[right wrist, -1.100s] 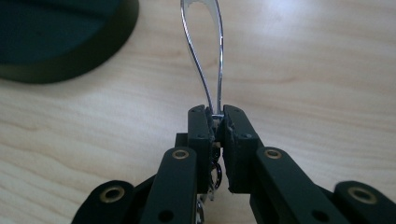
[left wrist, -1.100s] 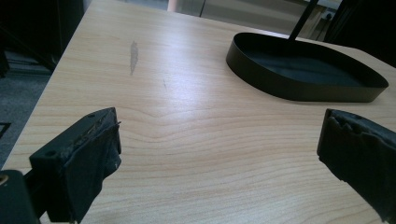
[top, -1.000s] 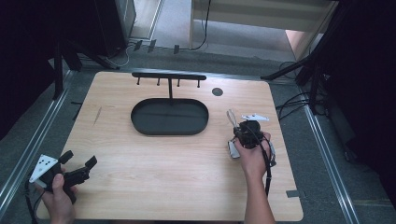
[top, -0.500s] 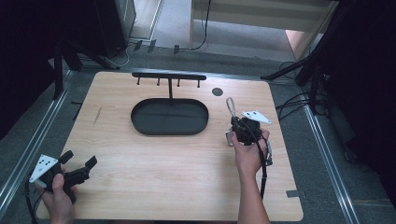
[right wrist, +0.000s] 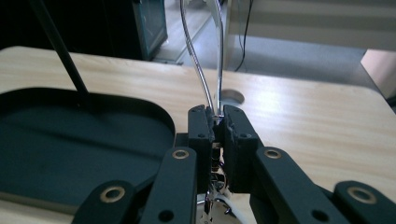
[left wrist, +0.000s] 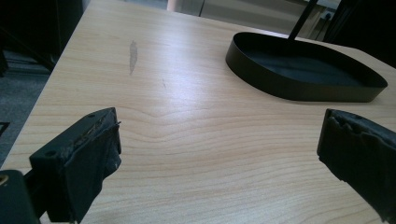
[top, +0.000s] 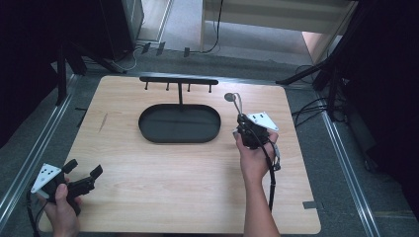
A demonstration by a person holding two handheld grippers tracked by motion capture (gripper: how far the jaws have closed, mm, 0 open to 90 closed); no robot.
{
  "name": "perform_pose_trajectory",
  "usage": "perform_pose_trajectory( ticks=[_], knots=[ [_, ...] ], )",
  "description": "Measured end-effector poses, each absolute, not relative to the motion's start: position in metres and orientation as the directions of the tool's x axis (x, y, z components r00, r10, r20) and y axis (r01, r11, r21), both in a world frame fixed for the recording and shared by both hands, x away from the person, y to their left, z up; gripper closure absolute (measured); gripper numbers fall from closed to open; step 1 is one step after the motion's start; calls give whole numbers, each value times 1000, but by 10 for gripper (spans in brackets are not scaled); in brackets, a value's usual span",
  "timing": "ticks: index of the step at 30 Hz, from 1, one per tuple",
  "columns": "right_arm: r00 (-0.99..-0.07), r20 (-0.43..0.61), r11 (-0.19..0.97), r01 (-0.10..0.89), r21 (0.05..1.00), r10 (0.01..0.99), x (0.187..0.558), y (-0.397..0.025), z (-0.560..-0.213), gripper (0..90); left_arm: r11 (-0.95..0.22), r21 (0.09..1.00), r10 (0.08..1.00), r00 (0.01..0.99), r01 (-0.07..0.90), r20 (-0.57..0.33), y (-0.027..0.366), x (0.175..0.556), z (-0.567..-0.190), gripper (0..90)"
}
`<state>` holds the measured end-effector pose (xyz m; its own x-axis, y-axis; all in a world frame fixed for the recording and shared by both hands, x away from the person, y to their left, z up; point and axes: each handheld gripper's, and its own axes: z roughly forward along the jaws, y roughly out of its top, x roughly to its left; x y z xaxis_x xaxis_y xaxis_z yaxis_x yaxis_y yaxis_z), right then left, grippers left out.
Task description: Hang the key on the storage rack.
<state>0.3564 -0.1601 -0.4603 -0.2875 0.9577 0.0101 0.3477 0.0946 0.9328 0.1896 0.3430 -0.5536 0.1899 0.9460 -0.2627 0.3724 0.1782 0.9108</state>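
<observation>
Left claw (top: 81,180) rests agape and empty at the desk's (top: 163,168) near left corner. We place the oval black tray (top: 179,124) and its hook rack (top: 179,80) mid-desk, toward the far edge. Right claw (top: 242,121), just right of the tray, pinches a wire loop (right wrist: 205,65) pointing toward the far edge.

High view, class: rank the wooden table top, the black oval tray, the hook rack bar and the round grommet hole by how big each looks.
1. Wooden table top
2. Black oval tray
3. Hook rack bar
4. Round grommet hole
</observation>
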Motion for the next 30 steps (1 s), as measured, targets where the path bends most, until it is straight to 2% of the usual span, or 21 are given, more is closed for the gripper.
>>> perform_pose_trajectory(
  ticks=[16, 30],
  knots=[
    [-327, 16, 75, 265, 961, 945, 364, -122, -449, 834, 184, 909, 944, 192, 374, -270, 344, 190, -554, 0],
    [-354, 59, 37, 261, 965, 934, 366, -98, -452, 834, 182, 909, 944, 193, 375, -269, 344, 190, -554, 0]
  ],
)
